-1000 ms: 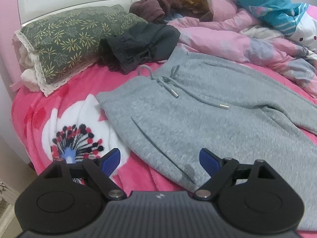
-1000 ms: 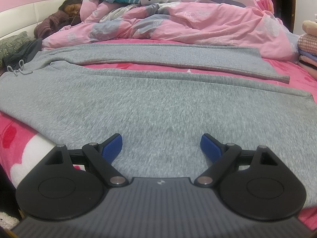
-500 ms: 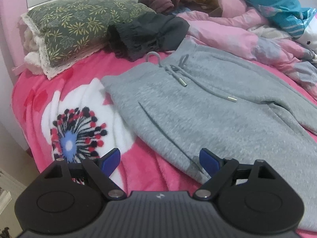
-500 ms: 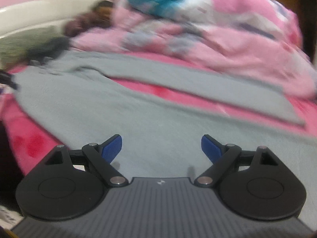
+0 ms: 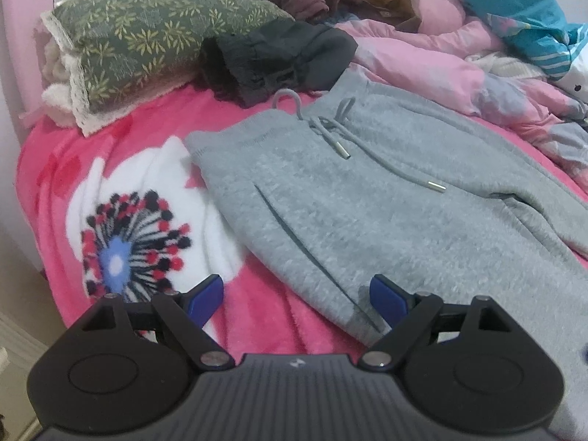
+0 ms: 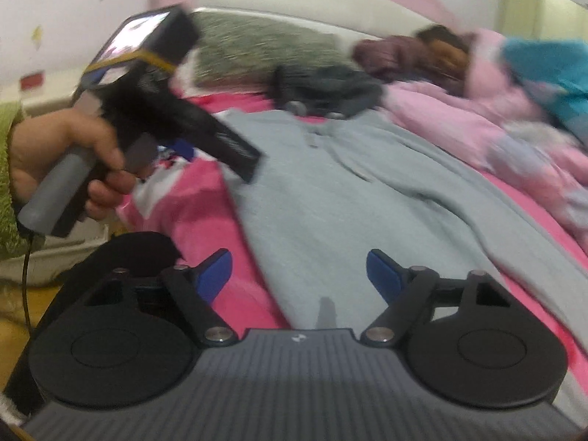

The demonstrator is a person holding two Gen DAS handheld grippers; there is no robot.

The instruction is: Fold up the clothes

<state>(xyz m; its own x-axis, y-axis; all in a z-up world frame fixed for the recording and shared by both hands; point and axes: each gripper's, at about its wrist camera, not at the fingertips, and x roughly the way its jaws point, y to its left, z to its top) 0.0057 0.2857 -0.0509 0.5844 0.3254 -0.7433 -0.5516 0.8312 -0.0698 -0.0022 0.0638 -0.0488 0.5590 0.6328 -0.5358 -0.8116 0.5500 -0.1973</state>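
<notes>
1. the grey sweatpants (image 5: 386, 220) lie spread flat on the bed, over a pink blanket (image 5: 121, 169) printed with a large white flower; the waistband points toward the pillow end and the legs run off toward the right edge of the left wrist view.
2. the drawstring (image 5: 341, 136) is loosely tied at the waistband, and its two metal-tipped ends rest on the grey cloth; this shows sharply only in the left wrist view, while the right wrist view is smeared with blur and gives the cord as a faint mark.
3. the left gripper (image 5: 296, 296) hangs just over the near side edge of the sweatpants, its blue fingertips (image 5: 387, 296) spread wide with nothing between them; one tip is over the pink blanket, the other over the grey cloth.
4. the right gripper (image 6: 299, 275) is likewise spread and empty, over the sweatpants (image 6: 330, 191) and the blanket edge.
5. only the right wrist view shows the person's left hand (image 6: 58, 161) wrapped around the handle of the left gripper (image 6: 235, 154), with a green sleeve (image 6: 5, 154) at the wrist and a cable hanging below.
6. just past the waistband sits a dark grey bundle of clothing (image 5: 286, 58), touching or nearly touching the sweatpants.
7. left of the bundle lies a green leaf-patterned pillow (image 5: 154, 33) with a lace edge.
8. a crumpled pink quilt (image 5: 459, 73) runs along the far side of the sweatpants, with teal fabric (image 5: 522, 25) on top of it.
</notes>
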